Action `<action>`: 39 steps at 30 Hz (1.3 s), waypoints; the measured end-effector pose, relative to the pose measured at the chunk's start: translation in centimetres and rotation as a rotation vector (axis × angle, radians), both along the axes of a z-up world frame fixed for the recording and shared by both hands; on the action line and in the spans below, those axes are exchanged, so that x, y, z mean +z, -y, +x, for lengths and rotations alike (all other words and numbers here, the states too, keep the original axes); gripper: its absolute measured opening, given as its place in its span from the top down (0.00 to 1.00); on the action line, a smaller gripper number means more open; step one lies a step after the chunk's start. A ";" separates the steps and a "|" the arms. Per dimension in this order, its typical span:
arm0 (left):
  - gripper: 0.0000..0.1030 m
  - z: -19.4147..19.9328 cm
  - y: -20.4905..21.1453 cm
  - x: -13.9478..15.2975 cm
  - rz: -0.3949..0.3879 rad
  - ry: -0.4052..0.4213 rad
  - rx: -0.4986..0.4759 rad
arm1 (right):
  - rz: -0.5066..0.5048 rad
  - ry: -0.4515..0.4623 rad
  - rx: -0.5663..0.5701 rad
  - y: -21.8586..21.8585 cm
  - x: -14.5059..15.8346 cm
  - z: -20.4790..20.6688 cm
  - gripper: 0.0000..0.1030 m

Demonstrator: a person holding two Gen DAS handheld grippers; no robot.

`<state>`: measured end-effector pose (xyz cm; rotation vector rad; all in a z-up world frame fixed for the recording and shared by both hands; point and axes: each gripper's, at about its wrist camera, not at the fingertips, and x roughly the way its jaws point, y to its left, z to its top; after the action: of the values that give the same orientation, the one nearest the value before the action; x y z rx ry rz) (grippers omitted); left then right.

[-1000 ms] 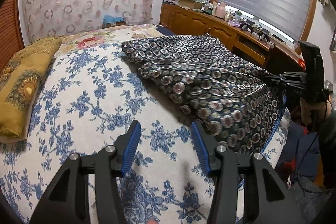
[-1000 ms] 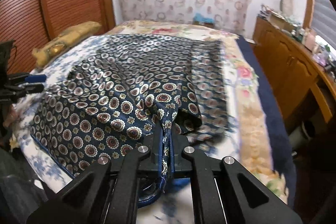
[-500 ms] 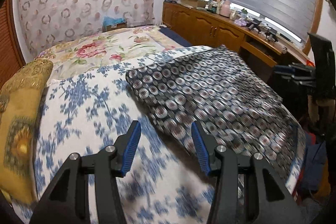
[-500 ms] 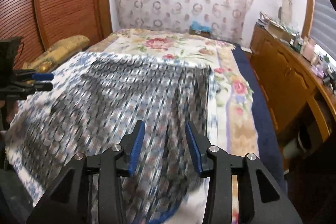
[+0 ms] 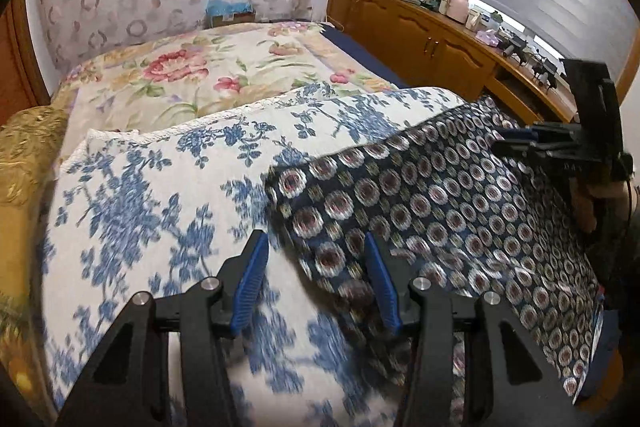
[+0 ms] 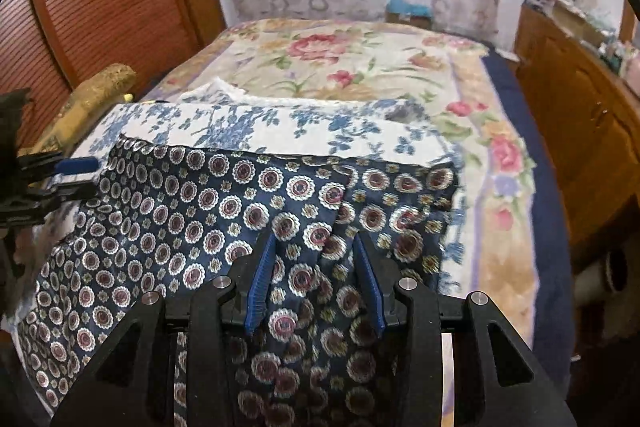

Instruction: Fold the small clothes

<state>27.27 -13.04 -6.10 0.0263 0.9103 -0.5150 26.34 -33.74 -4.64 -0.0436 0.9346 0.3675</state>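
While both tools are held with fingers spread and nothing between them, the navy medallion-print garment (image 6: 224, 219) is seen lying flat on the blue-and-white floral cloth (image 5: 132, 195) that covers the near part of the bed. The left gripper (image 5: 314, 279) is positioned over the garment's left edge, with 1 finger above the cloth and 1 above the print. The right gripper (image 6: 314, 275) is positioned above the garment's right part. A yellow patterned cushion (image 5: 28, 147) is visible at the bed's left side.
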 end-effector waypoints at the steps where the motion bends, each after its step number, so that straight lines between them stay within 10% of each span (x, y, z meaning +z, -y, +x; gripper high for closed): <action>1: 0.53 0.3 0.1 -0.1 -0.008 -0.004 -0.008 | 0.005 -0.003 0.009 -0.1 -0.2 0.3 0.61; 5: 0.57 1.7 0.5 -0.4 -0.010 -0.009 -0.027 | -0.001 0.014 0.078 -1.0 -0.4 0.2 0.91; 12: 0.93 3.6 1.5 0.5 -0.048 0.016 -0.072 | 0.014 0.141 0.095 -0.3 2.3 -0.9 0.99; 22: 0.89 3.2 3.2 6.0 -0.058 0.162 -0.070 | -0.144 0.197 -0.117 2.4 4.4 0.5 0.99; 29: 0.61 -1.1 1.9 5.1 -0.008 0.150 -0.091 | -0.160 0.152 -0.117 2.4 3.6 -1.1 0.64; 39: 0.57 -11.3 1.0 2.6 0.006 0.096 -0.109 | -0.138 0.160 -0.084 0.9 3.2 -10.9 0.63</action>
<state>15.93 -14.01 -3.47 0.1056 0.8191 -0.6071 15.49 -34.65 -1.40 -0.1572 0.8000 0.2177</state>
